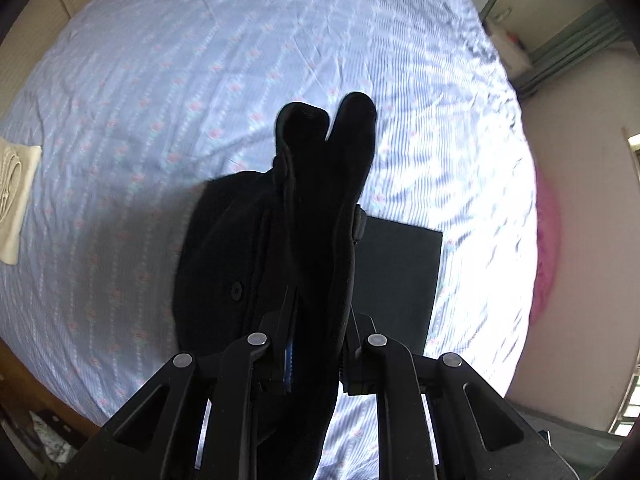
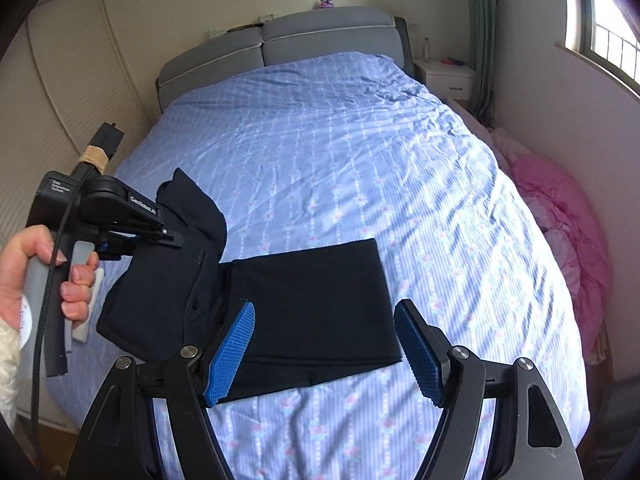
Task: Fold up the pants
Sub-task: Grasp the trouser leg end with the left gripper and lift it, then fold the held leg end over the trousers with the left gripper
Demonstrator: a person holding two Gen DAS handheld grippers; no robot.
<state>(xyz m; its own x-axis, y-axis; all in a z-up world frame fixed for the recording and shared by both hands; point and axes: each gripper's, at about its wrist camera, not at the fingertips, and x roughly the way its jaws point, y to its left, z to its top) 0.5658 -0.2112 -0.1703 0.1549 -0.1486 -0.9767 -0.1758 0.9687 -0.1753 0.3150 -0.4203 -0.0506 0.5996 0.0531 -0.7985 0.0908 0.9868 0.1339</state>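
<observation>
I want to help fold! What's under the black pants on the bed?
Under the black pants lies the blue flowered bedsheet. The left gripper lifts one end, shut on the cloth. Whatever lies right beneath the flat part is covered.

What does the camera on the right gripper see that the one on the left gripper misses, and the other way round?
Only the right view shows the grey headboard, the window, the nightstand, the hand holding the left gripper, and the open right gripper.

Only the left view shows a folded white cloth at the bed's edge and a close look at dark cloth pinched in the left gripper.

Both show the dark pants, the blue bedsheet and the pink bedding.
</observation>
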